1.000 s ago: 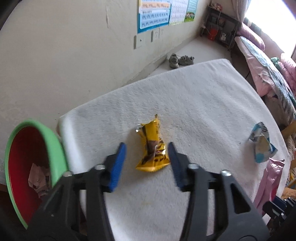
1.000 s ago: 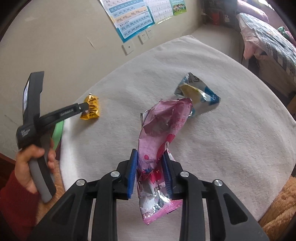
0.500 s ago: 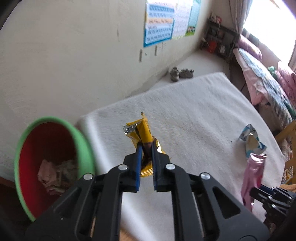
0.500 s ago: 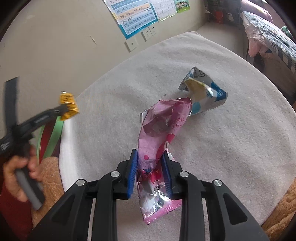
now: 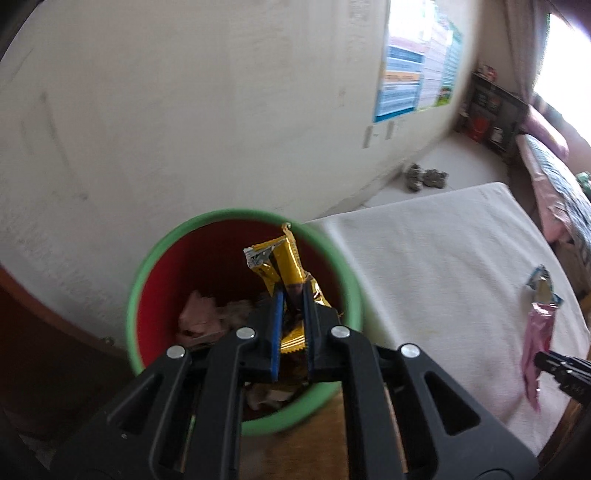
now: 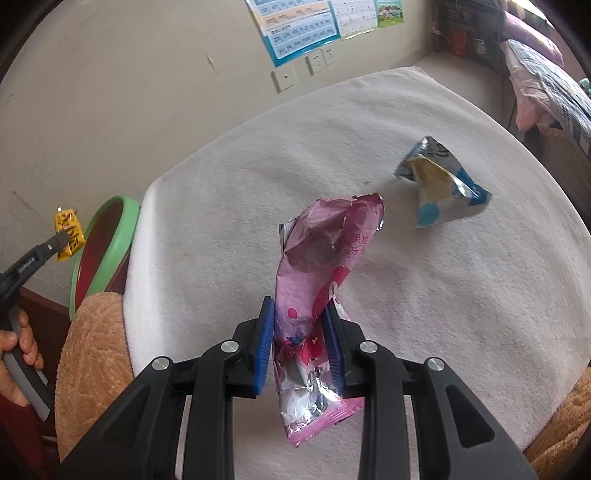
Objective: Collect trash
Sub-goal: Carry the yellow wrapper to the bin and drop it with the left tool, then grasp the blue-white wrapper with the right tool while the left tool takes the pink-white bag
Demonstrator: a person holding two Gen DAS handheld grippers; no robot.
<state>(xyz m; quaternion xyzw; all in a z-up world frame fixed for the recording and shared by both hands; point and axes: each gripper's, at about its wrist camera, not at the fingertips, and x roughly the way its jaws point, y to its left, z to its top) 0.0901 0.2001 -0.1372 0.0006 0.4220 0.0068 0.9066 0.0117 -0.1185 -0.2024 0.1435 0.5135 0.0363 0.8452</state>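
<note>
A yellow wrapper (image 5: 291, 266), glossy foil with a torn silver end, sits clamped in the left gripper (image 5: 291, 332) at centre frame of the left wrist view, directly over the open bin (image 5: 354, 295). Dark printing on the yellow wrapper is too small to read. The bin is round, green-rimmed and red inside, with crumpled paper scraps (image 5: 199, 317) at the bottom. In the right wrist view the same wrapper (image 6: 68, 234) hangs at the left edge, above the bin's rim (image 6: 125, 225), with a hand (image 6: 20, 347) on the grey handle below.

The right gripper (image 6: 299, 339), low in the centre of its own view, is closed on a pink wrapper (image 6: 317, 266), creased foil with printed Chinese characters and red fruit shapes; its silver lower end hangs below the blue pads. To the upper right lies a blue wrapper (image 6: 439, 184), crumpled into a peak, on a white cloth (image 6: 406, 295) of soft, napped fabric.

On the beige wall at top, a blue-bordered chart (image 6: 299, 26) carries rows of letters, with white sockets (image 6: 317, 59) under it. A tan plush cushion (image 6: 92, 354) fills the lower left. Shoes (image 5: 424, 177) stand on the floor in the left wrist view.
</note>
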